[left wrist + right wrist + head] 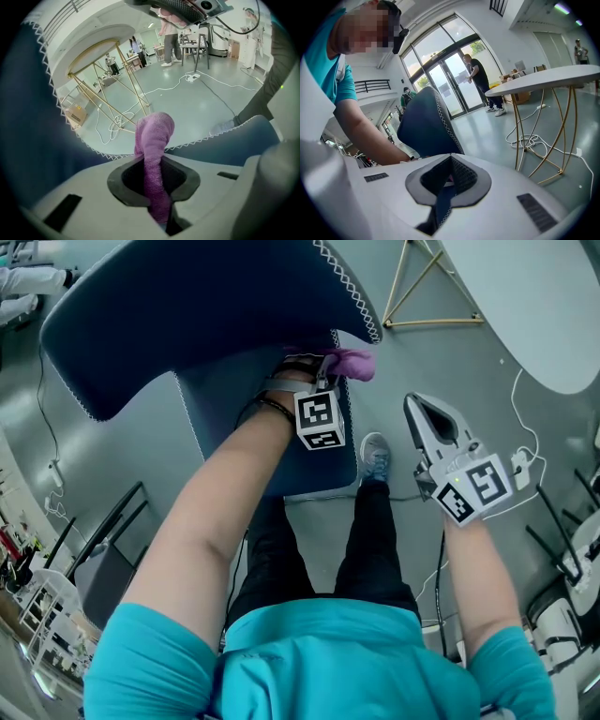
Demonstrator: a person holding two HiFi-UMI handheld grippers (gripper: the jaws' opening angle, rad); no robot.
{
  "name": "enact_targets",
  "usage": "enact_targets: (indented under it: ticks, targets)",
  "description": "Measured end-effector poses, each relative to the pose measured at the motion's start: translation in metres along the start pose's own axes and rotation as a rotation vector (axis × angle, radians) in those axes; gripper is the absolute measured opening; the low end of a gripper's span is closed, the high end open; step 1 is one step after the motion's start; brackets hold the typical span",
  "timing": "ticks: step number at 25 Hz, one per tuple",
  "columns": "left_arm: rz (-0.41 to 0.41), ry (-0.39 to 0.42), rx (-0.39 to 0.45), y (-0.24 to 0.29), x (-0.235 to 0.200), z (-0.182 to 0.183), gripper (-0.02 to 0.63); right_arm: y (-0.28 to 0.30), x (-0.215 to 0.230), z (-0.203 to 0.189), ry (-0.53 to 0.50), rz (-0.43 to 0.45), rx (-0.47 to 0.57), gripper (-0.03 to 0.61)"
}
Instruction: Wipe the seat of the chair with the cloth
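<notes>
Chair seat (partly hidden), cloth at edge

In the head view, the cloth is mostly hidden by the left tongs, and the seat by the backrest.

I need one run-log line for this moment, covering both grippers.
left gripper: shut on purple cloth, at chair seat edge | right gripper: shut, empty, beside chair

Bright, even indoor light. In the right gripper view, daylight floods through the glass doors at 12 o'clock. Both gripper views bow strongly, with black corners. The cloth looks slightly soft, and shadows are faint.
</notes>
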State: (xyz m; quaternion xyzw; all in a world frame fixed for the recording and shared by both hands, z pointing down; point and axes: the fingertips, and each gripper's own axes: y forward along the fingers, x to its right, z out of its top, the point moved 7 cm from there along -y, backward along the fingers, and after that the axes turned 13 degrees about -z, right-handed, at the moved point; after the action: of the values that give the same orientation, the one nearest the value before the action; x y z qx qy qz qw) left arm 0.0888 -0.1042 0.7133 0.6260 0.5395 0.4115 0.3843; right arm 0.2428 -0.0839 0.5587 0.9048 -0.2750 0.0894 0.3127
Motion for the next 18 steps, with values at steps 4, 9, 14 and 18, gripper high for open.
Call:
enact_targets:
  ticks: [4,9,14,18]
  targets:
    - [-0.020,0.002,0.004,0.000,0.016,0.002,0.051,-0.002,-0.002,0.000,-0.002,0.001,0.003,-0.003]
    - [-0.030,-0.002,0.010,0.000,0.029,0.004,0.051,-0.006,-0.003,0.000,-0.006,-0.001,0.004,-0.005]
    - [-0.039,-0.001,0.014,0.001,0.037,0.004,0.051,-0.008,-0.004,-0.005,-0.005,-0.003,0.003,-0.003]
    - [-0.046,-0.005,0.016,0.002,0.051,0.005,0.051,-0.011,-0.006,-0.007,-0.002,-0.002,0.007,-0.003]
